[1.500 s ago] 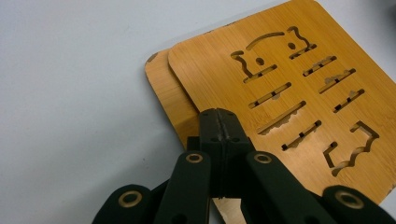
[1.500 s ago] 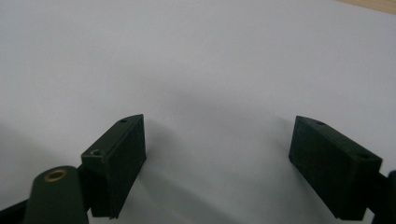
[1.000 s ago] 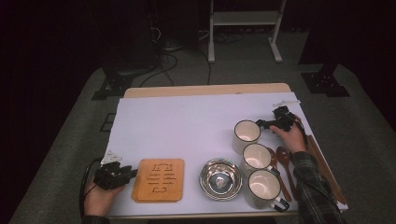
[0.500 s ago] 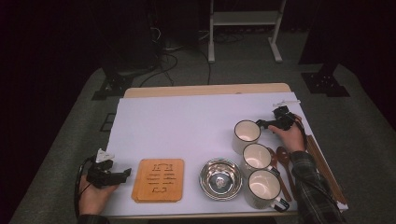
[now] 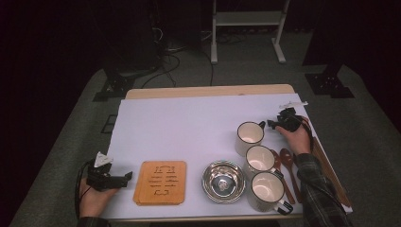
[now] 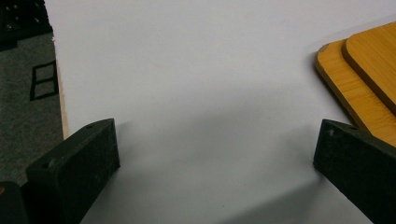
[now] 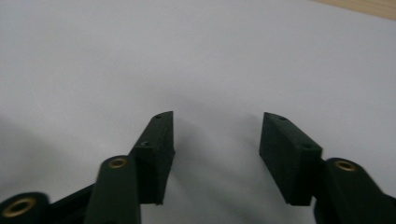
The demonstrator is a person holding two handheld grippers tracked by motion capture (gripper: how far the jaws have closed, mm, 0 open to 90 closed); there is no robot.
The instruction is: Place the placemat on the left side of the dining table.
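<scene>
High view: left hand-held gripper (image 5: 126, 178) just left of board (image 5: 160, 182), jaws just opened wide, nothing between. Right hand-held gripper (image 5: 271, 124) beside far mug (image 5: 249, 137), jaws just narrowed, apart, nothing held, over desk (image 5: 189, 123).

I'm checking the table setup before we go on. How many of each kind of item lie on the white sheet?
White ceramic mugs with dark handles: 3
Shiny steel bowl: 1
Dark wooden spoons: 2
Orange wooden boards, stacked: 2
Total: 8
</scene>
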